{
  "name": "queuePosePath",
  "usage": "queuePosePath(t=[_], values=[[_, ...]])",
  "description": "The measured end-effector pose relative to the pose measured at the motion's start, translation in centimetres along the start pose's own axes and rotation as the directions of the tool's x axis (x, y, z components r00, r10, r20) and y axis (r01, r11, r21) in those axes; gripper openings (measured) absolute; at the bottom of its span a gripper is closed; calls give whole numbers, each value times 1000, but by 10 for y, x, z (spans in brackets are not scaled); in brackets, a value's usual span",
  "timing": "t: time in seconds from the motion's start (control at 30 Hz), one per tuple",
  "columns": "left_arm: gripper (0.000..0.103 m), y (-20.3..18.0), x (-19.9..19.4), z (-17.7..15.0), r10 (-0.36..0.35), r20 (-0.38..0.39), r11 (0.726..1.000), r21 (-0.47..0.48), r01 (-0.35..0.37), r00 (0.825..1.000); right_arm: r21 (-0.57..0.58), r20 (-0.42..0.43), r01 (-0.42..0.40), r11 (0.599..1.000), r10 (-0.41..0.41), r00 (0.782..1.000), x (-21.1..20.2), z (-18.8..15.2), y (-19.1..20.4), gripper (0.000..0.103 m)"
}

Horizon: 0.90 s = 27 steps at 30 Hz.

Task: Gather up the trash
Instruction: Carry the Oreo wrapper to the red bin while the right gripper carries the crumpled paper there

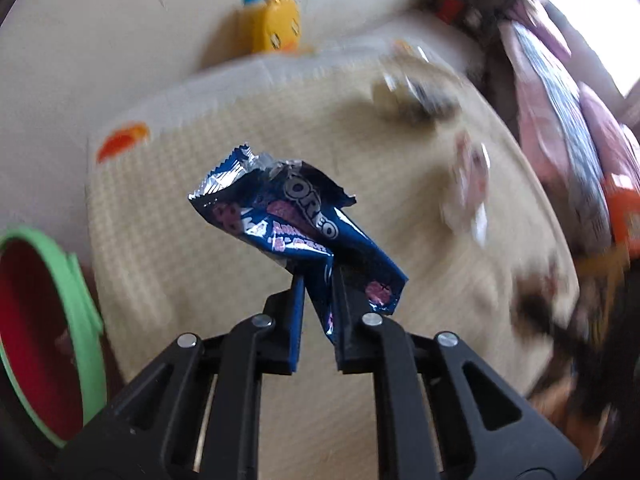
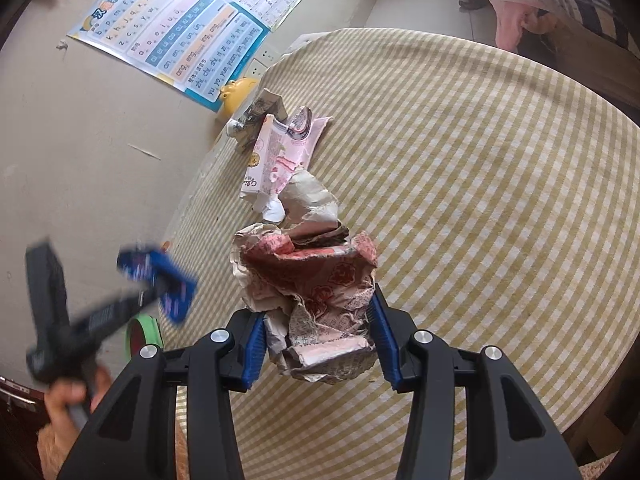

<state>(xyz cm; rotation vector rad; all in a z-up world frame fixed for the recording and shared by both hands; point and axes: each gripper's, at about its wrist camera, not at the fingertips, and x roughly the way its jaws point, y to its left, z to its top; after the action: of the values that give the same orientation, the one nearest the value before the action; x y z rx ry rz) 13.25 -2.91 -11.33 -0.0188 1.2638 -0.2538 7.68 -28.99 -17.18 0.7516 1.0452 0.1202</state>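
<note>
blue wrapper point(image 1: 296, 216) pinched, left gripper point(image 1: 318, 276); background motion-blurred.

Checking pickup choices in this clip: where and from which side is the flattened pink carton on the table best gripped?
Probably the pink carton's free long edge on the open-table side, approached from above. It lies flat on the striped tablecloth, with a grey wrapper against its far end and crumpled paper at its near end.
</note>
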Motion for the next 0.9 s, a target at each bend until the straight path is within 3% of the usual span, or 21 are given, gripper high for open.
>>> queuePosePath(t=[0.13, 0.27, 0.43, 0.67, 0.9], values=[[12, -2, 3, -40, -16, -79, 998, 66, 21, 997, -20, -8, 11, 1000, -11, 1000, 3, -1, 6, 45], [13, -5, 21, -55, -19, -118, 998, 58, 26, 993, -51, -9, 34, 998, -34, 999, 5, -3, 13, 45], [20, -15, 26, -54, -4, -76, 999, 50, 8, 997, -39, -8, 48, 998, -48, 999, 7, -3, 8, 45], [13, -8, 17, -54, -14, -8, 999, -45, 14, 1000, -62, -15, 44, 997, -45, 999, 9, -4, 9, 45], [13, -7, -10, -55, 29, 80, 999, -44, -26, 996, -63, -13, 43, 997, -44, 999, 11, -3, 10, 45]])
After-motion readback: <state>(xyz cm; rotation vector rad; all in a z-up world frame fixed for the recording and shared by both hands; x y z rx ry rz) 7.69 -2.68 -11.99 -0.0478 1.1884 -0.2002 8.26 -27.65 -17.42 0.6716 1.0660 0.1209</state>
